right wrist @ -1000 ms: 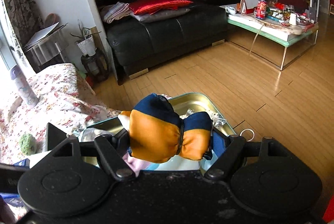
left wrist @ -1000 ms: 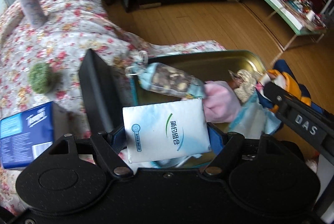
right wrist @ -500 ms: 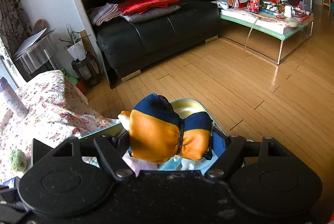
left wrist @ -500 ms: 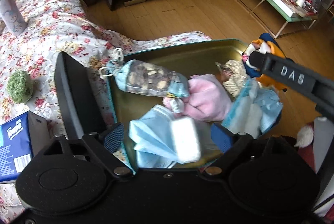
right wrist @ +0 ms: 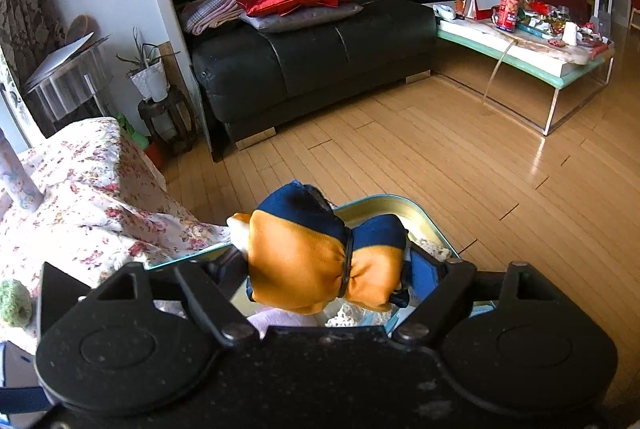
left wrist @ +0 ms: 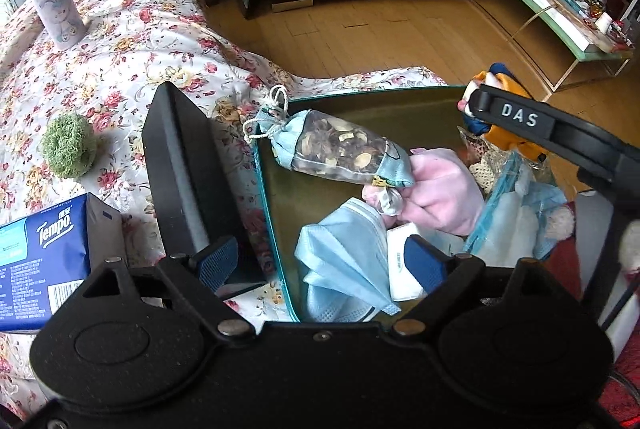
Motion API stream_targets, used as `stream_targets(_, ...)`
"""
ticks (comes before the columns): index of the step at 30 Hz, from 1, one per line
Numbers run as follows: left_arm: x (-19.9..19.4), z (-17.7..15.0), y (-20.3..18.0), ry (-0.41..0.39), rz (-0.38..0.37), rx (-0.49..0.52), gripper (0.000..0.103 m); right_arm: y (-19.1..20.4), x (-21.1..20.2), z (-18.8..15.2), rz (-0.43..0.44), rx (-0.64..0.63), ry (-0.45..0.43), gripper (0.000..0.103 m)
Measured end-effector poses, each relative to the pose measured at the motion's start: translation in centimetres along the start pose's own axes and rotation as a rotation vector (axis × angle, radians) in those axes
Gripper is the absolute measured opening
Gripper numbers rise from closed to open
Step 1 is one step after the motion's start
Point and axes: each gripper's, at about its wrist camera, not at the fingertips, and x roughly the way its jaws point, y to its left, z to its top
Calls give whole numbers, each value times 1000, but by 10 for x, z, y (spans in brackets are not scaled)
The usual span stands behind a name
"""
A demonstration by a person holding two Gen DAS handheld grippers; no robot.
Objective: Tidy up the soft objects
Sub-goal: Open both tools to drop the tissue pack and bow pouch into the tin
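Observation:
In the left wrist view my left gripper (left wrist: 322, 261) stands open over the near end of a gold tray (left wrist: 360, 117) with nothing between its pads. Below it lie blue face masks (left wrist: 340, 261) and a white packet (left wrist: 400, 269). Farther in are a sachet of dried pieces (left wrist: 340, 149) and a pink cloth (left wrist: 444, 189). My right gripper (right wrist: 328, 269) has an orange and blue cloth bundle (right wrist: 296, 261) between its fingers, above the tray's far end (right wrist: 400, 201). Its jaws are opening, and the bundle still touches both pads. One of its fingers (left wrist: 520, 117) crosses the left wrist view.
The tray rests on a flowered bedspread (left wrist: 120, 49). Left of it are a black box (left wrist: 184, 169), a green woolly ball (left wrist: 68, 145), a blue tissue pack (left wrist: 40, 249) and a lilac bottle (left wrist: 54, 1). Beyond the wooden floor are a black sofa (right wrist: 312, 57) and a cluttered low table (right wrist: 520, 49).
My left gripper opened and the white packet dropped into the tray with the masks. My right gripper came lower over the tray with the bundle, and its fingers spread a little.

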Motion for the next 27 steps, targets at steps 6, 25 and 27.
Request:
stream_targets(6, 7, -3, -5, 6, -6, 11, 86, -4, 2, 0, -2, 10, -5, 86)
stream_targets(25, 1, -10, 3, -3, -4, -28, 86, 1, -5, -3, 1, -69, -91, 96)
stream_targets(27, -3, -12, 7, -9, -6, -38, 86, -1, -5, -3, -8, -60, -93, 97)
